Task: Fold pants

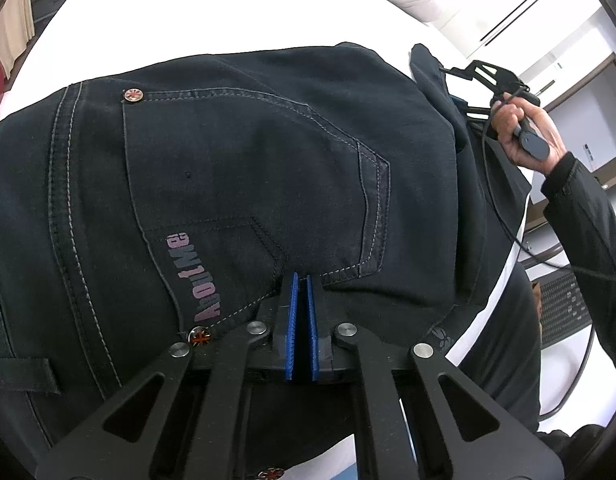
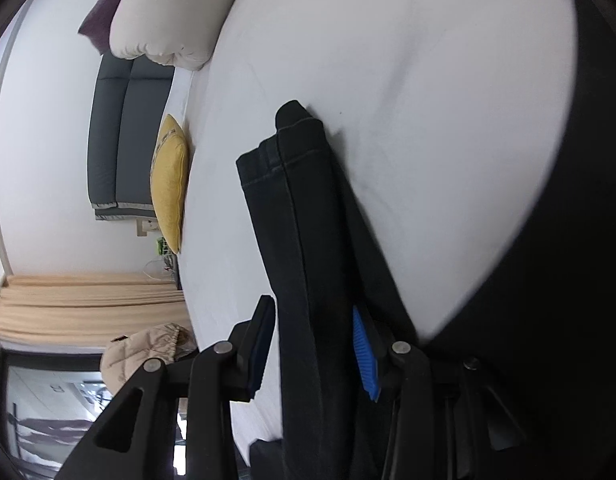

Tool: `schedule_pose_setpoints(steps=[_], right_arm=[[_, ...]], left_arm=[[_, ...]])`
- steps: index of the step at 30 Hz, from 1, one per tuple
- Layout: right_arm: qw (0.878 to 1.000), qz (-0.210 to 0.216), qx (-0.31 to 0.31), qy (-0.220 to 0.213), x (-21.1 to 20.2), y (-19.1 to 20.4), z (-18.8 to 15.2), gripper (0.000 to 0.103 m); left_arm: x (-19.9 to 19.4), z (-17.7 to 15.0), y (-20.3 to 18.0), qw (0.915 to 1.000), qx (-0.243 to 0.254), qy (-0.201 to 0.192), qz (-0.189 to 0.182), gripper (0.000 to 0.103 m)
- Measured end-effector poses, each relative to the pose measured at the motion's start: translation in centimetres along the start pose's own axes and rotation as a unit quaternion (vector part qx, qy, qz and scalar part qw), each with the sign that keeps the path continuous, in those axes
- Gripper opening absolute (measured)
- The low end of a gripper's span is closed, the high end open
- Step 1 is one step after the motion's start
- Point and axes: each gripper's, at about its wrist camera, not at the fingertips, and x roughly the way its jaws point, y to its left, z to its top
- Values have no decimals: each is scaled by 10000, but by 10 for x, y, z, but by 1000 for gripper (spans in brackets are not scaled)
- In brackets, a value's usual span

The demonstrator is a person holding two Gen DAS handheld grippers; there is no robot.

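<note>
Left claw pinches the pants on the white bed.

Left wrist view: sits just behind the left tool, facing steeply down, very near the pants.
Right wrist view: rolled sideways, looks along the right tool across the bed.
Shared: pants and white bed.
</note>
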Motion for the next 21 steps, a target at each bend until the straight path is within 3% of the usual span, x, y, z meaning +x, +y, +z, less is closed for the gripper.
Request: schedule_pose_setpoints(steps=[4,6,7,12,17,21], right_arm=[[9991,343,210,-103,1,-4,14,39],[9985,456,242,-183,3,-5,21,24],[9987,435,169,-184,3,-5,24,7],[9968,524,-283,-538,-25,6,19,5],[9877,685,-450,-1328,-108,-4,5,5],[9792,652,-224,-1909,-177,-43,-11,5]], left_arm=[[-1,1,3,10000,-28,9,-21,4],[-2,1,4,10000,-28,20,-24,4],[-2,1,5,10000,-33,27,-27,4],[-4,3,6,10000,-38,43,20,4],[-5,4,5,10000,-74,54,25,4],[-7,5,12,9997,-198,70,-83,4]])
